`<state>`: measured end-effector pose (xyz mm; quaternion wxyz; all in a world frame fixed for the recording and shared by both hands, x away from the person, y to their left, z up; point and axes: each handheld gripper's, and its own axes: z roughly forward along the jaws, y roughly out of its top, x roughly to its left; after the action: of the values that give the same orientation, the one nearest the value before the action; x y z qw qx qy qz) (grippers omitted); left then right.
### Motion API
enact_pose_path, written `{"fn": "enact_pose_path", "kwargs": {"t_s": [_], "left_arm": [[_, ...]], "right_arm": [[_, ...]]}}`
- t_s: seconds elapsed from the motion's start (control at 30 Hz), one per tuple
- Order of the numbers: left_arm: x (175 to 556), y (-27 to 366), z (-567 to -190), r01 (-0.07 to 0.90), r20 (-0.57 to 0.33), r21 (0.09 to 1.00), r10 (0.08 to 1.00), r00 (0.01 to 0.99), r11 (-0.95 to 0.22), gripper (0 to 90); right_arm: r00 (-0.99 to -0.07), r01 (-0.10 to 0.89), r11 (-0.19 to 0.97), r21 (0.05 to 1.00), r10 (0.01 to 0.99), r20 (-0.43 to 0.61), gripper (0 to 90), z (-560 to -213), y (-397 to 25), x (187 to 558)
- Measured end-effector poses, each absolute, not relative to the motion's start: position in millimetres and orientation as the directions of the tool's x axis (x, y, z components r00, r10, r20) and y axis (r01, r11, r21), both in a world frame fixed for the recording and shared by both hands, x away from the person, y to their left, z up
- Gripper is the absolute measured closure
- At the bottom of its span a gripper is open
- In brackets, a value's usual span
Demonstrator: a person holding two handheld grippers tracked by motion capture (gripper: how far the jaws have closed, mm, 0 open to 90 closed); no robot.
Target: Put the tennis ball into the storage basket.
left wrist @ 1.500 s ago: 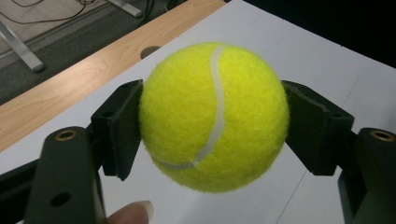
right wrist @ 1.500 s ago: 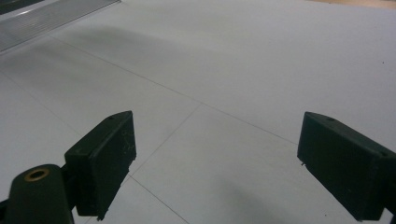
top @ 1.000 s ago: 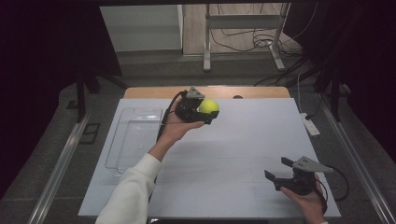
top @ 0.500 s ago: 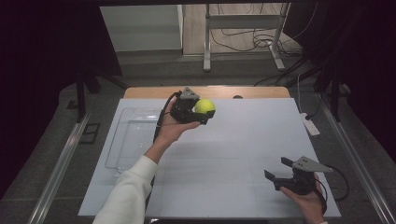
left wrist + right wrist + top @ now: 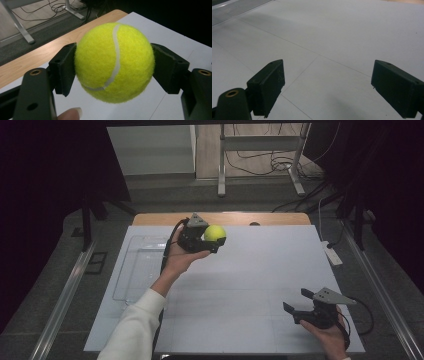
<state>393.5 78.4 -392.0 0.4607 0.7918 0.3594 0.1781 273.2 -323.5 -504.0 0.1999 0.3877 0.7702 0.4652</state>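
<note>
Yellow tennis ball [image 5: 113, 62] | clamped between left claw [image 5: 212, 240] jaws, held above far surface [image 5: 260, 270], drifting leftward toward clear tray [image 5: 137, 270] (likely its destination) | right claw [image 5: 300, 304] wide open, empty, resting near edge.

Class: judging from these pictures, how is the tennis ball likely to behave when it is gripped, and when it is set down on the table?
The tennis ball looks fuzzy, so the left gripper probably holds it without slipping. It keeps its round shape between the jaws, which suggests it is fairly firm. Being round, it would likely roll on the flat white table once released.
</note>
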Motion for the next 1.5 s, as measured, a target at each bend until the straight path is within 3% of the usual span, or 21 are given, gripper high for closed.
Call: {"fn": "enact_pose_path", "kwargs": {"t_s": [1.5], "left_arm": [[384,120,-391,0.414,-0.043,0.868,0.789,0.612,-0.273,27.7]], "right_arm": [[-0.617,0.409,0.269,0.872,0.786,0.046,11.8,-504,-323,273]]}}
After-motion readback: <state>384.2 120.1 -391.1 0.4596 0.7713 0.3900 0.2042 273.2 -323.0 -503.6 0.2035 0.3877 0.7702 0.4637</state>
